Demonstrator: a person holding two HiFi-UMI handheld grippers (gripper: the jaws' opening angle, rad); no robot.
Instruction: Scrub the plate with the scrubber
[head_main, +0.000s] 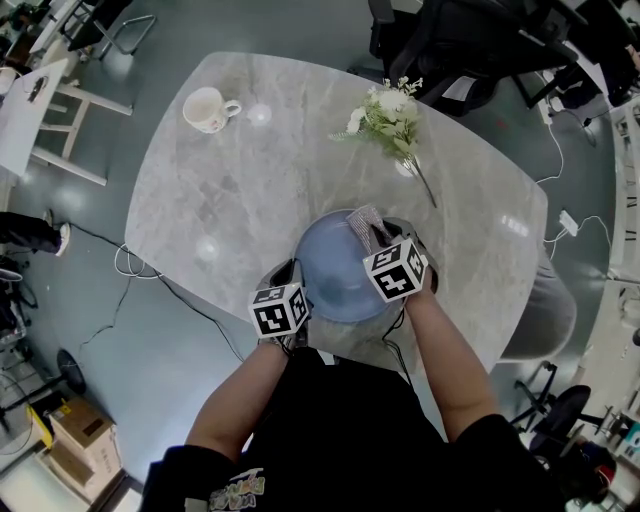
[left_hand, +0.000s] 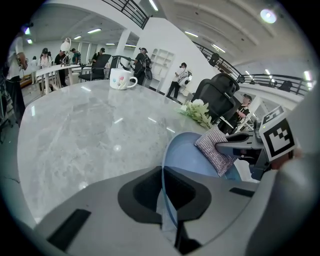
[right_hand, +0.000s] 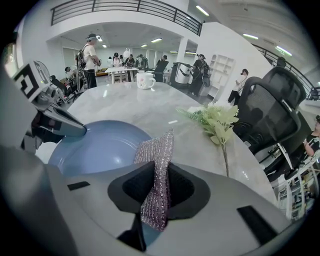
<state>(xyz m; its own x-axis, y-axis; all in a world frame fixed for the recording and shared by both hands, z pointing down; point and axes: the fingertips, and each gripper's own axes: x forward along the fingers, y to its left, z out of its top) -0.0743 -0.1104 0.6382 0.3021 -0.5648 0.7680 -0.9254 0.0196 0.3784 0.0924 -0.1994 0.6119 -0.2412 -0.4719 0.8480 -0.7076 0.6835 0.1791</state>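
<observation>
The plate (head_main: 335, 280) was held at the near edge of the table (head_main: 250, 170); whether it rested on the tabletop could not be told. The left gripper (left_hand: 165, 200) was clenched on the plate's near-left rim, which was seen edge-on between the closed jaws in the left gripper view. The scrubber (right_hand: 156, 170) was grasped by the right gripper (right_hand: 155, 195), pinched upright between its jaws, and its free end was laid against the plate's far-right rim. The two grippers were set on opposite sides of the plate. Flowers (head_main: 392, 120) were lying on the table beyond the plate, and a mug (head_main: 208, 109) was standing well apart at the far left.
</observation>
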